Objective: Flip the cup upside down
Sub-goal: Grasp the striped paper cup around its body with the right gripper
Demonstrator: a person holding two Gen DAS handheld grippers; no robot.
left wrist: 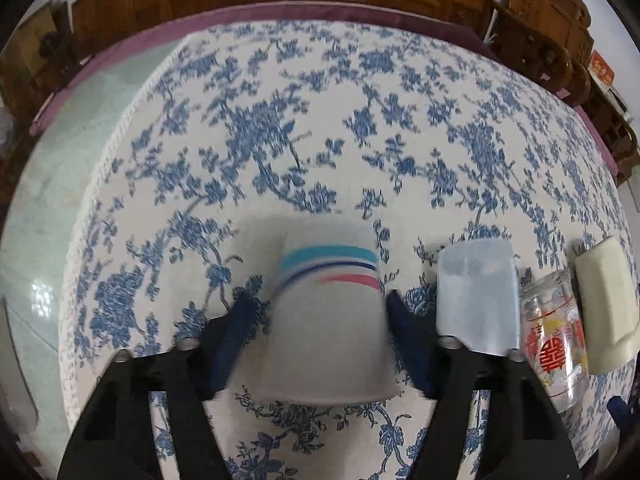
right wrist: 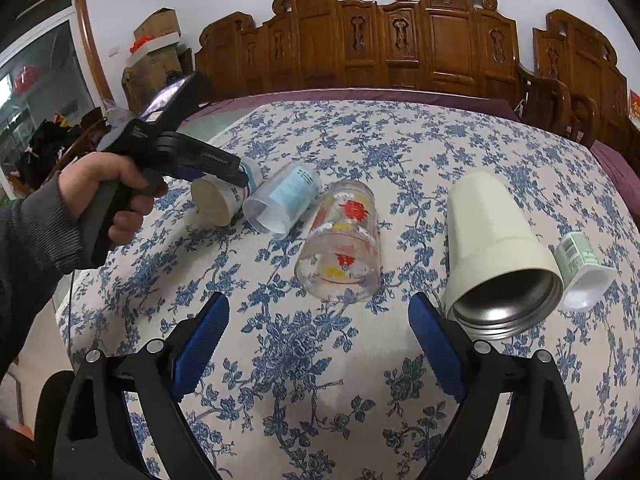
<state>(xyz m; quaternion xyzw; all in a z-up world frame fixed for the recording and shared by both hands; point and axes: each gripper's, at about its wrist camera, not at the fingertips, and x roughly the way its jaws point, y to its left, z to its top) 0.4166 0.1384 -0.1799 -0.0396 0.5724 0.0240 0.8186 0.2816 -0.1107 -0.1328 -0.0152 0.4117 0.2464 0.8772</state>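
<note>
A white paper cup (left wrist: 328, 328) with teal, navy and pink stripes sits between my left gripper's (left wrist: 320, 304) blue fingers, which are shut on its sides. It is blurred, with its wide mouth toward the camera. In the right wrist view the same cup (right wrist: 218, 200) lies tilted, held by the left gripper (right wrist: 236, 176) in a hand. My right gripper (right wrist: 320, 320) is open and empty above the tablecloth, short of the glass.
A frosted plastic cup (right wrist: 280, 204), a printed glass (right wrist: 340, 240), a cream steel-lined tumbler (right wrist: 496, 256) and a small white-green cup (right wrist: 584, 276) lie on their sides on the blue floral tablecloth (right wrist: 400, 152). Carved wooden chairs (right wrist: 400, 36) stand behind the table.
</note>
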